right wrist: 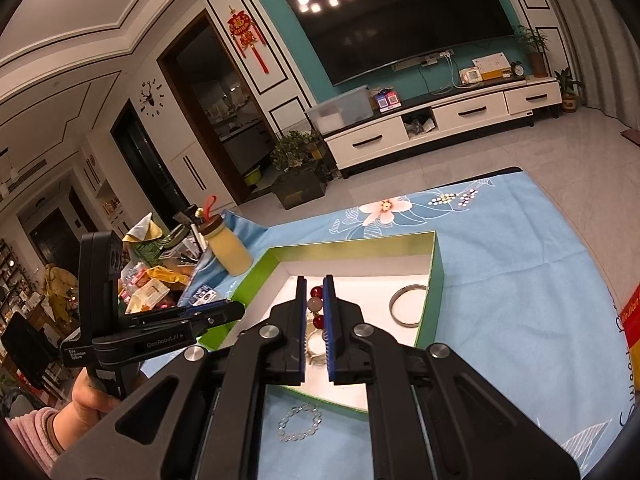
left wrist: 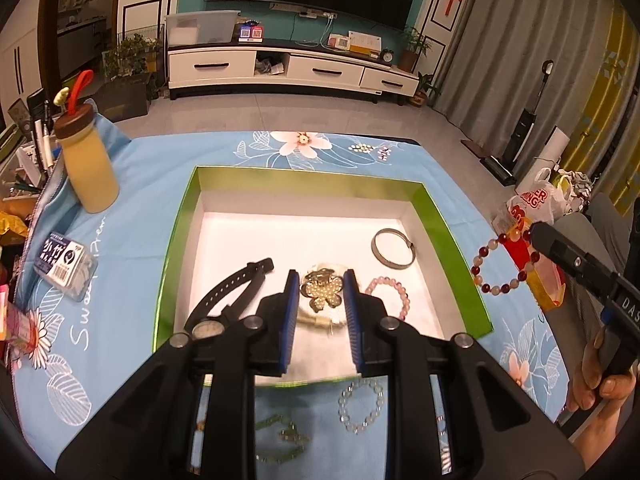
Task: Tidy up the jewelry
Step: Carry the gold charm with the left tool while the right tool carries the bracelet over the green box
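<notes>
While the left hand-held gripper is hovering with its jaws apart around the flower brooch inside the green box, the right hand-held gripper, marked "GenRobot.AI", is clamping the red bead bracelet. Farther off, a bag is showing "BURGER KING" lettering.

The box looks like card, with glossy green outer walls and a matt white lining. Beneath it lies a blue printed cloth, soft and faintly creased. The bangle is smooth, dull grey metal; the watch has a matt black strap, probably rubber. The red and pale bead bracelet shines like polished stone or glass, and the clear bead bracelet looks glassy. Both grippers are matt black plastic with ribbed blue pads.
</notes>
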A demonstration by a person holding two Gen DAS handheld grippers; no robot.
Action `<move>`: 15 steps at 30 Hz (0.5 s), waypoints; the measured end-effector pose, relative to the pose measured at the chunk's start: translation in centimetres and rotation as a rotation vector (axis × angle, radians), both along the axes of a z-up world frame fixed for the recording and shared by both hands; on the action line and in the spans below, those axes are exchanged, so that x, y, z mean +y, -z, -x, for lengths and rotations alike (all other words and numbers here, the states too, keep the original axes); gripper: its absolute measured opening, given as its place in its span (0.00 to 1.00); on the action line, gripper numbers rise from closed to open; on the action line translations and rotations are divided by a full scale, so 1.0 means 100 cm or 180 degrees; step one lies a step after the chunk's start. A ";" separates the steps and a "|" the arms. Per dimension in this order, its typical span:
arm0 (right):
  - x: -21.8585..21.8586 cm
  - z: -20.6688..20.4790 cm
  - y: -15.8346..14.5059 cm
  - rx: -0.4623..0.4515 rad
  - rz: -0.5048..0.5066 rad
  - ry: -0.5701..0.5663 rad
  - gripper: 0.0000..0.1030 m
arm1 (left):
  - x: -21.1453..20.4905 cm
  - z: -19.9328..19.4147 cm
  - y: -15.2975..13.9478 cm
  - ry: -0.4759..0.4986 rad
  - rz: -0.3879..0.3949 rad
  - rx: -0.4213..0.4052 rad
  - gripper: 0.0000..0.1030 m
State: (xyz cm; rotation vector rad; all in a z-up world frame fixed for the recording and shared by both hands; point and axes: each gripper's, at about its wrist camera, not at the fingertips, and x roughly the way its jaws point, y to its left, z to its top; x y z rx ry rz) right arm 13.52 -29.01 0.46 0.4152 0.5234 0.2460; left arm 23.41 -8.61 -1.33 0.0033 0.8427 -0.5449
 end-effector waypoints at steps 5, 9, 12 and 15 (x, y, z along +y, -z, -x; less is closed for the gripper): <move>-0.001 -0.015 0.009 0.0095 0.0017 0.0033 0.07 | -0.015 -0.021 0.007 0.0014 -0.0089 0.0027 0.21; 0.001 -0.029 0.015 0.0168 0.0041 0.0038 0.07 | -0.027 -0.041 0.015 -0.0009 -0.0156 0.0085 0.21; 0.004 -0.041 0.019 0.0217 0.0079 0.0026 0.07 | -0.034 -0.055 0.022 -0.0055 -0.0212 0.0127 0.21; 0.005 -0.050 0.022 0.0254 0.0107 0.0017 0.07 | -0.038 -0.064 0.029 -0.0071 -0.0264 0.0151 0.21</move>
